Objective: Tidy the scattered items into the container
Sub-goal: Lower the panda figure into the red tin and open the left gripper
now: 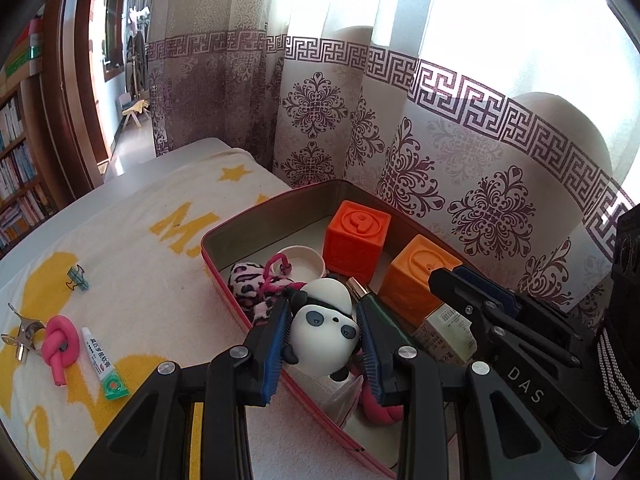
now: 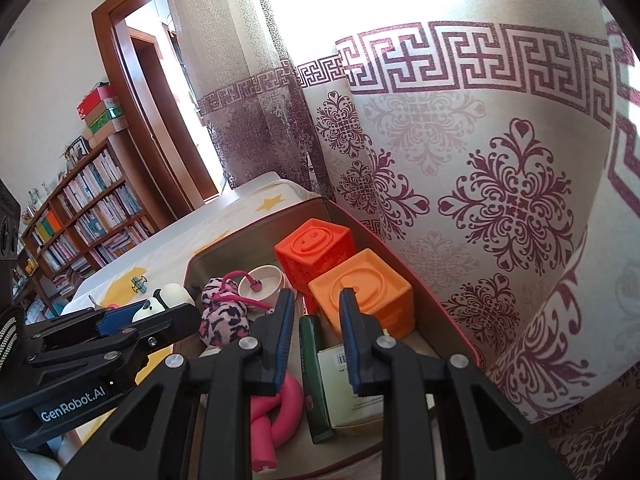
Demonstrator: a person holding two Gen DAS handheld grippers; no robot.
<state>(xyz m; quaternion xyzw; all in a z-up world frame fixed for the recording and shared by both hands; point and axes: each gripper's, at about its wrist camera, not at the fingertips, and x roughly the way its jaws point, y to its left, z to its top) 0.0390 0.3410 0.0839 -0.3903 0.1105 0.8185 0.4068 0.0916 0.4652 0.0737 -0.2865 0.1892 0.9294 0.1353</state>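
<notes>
Clamped between the blue-padded fingers of the left claw [image 1: 322, 330]: white-and-black panda figurine [image 1: 324, 326], face toward the camera, long axis running away from the claw, hanging over the near end of the red-rimmed rectangular tin [image 1: 224, 280]. Right claw [image 2: 314, 328] nearly closed, empty, poised above the tin's contents. Beneath its tips, dark green tube [image 2: 314, 368] lying lengthwise, cap pointing away. Beyond its tips, two orange rubber cubes [image 2: 360, 292].

Right tongs [image 2: 314, 316] hover empty over the red tin [image 2: 448, 320] beside the orange block [image 2: 372, 292]
</notes>
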